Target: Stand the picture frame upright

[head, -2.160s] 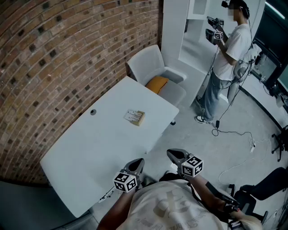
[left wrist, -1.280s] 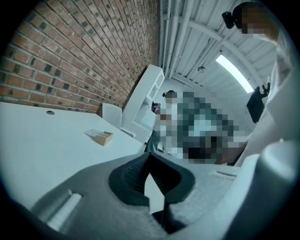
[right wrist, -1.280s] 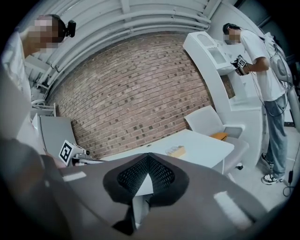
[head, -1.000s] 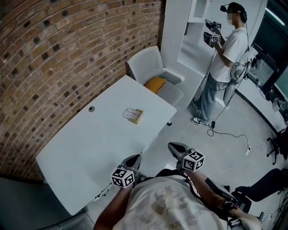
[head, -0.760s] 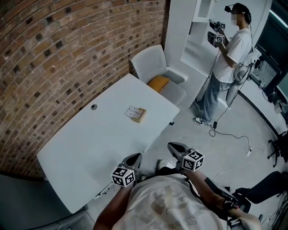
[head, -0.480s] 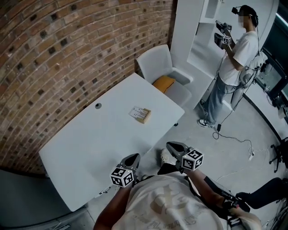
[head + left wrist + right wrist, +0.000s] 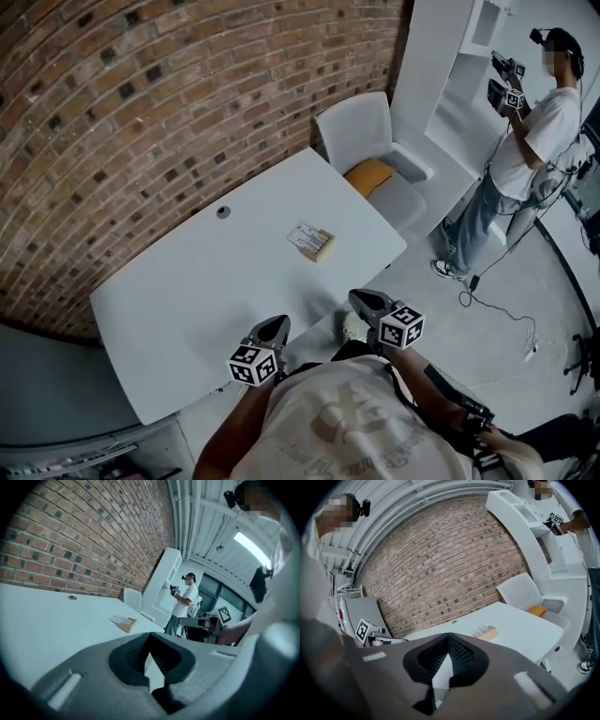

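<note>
Along the near long edge of the white table (image 7: pixel 187 309), in the head view, the left gripper (image 7: pixel 274 326) sat at the rim. The right gripper (image 7: pixel 360 299) hung just off that edge over the grey floor (image 7: pixel 450 328). Both were well apart from the picture frame (image 7: pixel 312 242), which lay flat toward the table's right-hand end with bare tabletop all round it. A small round grommet (image 7: pixel 223 212) sat by the far long edge, which ran along the brick wall (image 7: pixel 141 112). Beyond the far corner stood a white chair (image 7: pixel 367 136) with an orange cushion (image 7: pixel 370 175) on its seat, and farther off a person (image 7: pixel 530 141) stood on open floor. From the left gripper view, the claw was clenched on nothing, and the frame lay flat beyond its tips. From the right gripper view, the other claw was likewise clenched and empty, with the frame lying near the table's chair-side edge.
</note>
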The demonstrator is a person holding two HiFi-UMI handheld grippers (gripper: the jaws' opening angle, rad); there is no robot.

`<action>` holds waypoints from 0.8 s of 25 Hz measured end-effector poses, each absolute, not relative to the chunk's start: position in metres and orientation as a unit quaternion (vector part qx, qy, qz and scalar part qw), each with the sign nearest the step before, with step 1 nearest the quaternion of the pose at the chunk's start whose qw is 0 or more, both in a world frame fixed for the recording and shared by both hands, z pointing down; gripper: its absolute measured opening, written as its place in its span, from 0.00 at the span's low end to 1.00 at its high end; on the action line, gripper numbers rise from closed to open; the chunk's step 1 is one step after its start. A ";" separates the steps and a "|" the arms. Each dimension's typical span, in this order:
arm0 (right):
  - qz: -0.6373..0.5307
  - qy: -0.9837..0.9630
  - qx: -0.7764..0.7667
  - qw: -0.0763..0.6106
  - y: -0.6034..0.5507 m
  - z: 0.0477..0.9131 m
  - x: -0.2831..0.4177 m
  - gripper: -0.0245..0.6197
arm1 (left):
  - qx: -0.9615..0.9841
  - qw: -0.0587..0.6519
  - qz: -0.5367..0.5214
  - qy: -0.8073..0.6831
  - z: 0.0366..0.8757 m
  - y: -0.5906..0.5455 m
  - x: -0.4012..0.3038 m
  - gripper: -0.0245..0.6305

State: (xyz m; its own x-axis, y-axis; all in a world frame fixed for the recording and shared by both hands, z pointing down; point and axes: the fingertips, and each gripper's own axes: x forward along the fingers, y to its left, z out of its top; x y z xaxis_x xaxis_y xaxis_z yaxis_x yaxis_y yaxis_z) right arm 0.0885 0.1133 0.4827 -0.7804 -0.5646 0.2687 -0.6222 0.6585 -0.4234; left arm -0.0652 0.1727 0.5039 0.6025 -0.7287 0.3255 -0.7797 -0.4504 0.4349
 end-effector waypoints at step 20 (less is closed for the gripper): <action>0.259 -0.927 0.239 0.129 -0.025 0.513 0.105 0.05 | 0.797 0.309 0.031 -0.518 0.515 0.064 -0.025 0.04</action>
State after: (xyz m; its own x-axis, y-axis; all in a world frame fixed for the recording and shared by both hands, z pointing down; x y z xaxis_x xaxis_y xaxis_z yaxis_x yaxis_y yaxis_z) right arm 0.1047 -0.0250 0.5129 -0.8518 -0.3770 0.3638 -0.5109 0.7516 -0.4173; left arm -0.0252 0.0641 0.5149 0.4621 -0.8064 0.3691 -0.8446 -0.2732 0.4605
